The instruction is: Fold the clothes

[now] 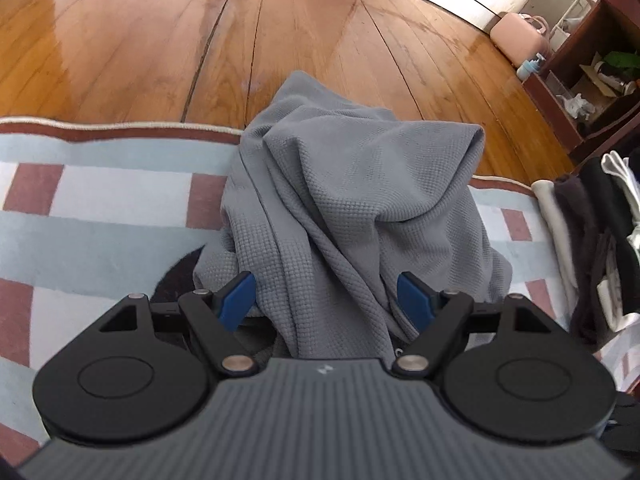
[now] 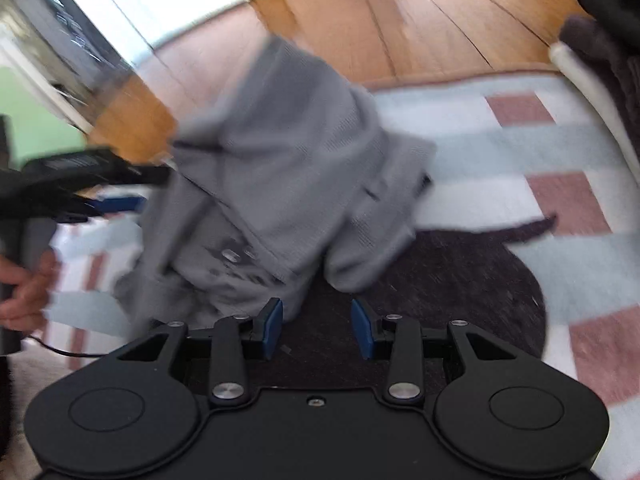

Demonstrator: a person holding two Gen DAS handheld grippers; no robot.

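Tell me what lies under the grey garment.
The grey garment sits crumpled on a dark fuzzy cloth, which shows beside it, over the checked blanket. How far the dark cloth reaches beneath the heap is covered. Its far end overhangs the blanket's edge above the wooden floor.

the left gripper (image 1: 326, 300) points down with its jaws wide apart. the right gripper (image 2: 317, 328) points down too, jaws partly apart.

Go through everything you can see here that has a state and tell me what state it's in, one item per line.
Grey garment: crumpled in a heap on the checked blanket, unfolded.
Left gripper: open, cloth lying between its fingers, pads not pressing on it.
Right gripper: open, nothing between its fingers.
Dark cloth: spread flat on the blanket, partly under the garment.
Stack of clothes: piled at the blanket's edge.
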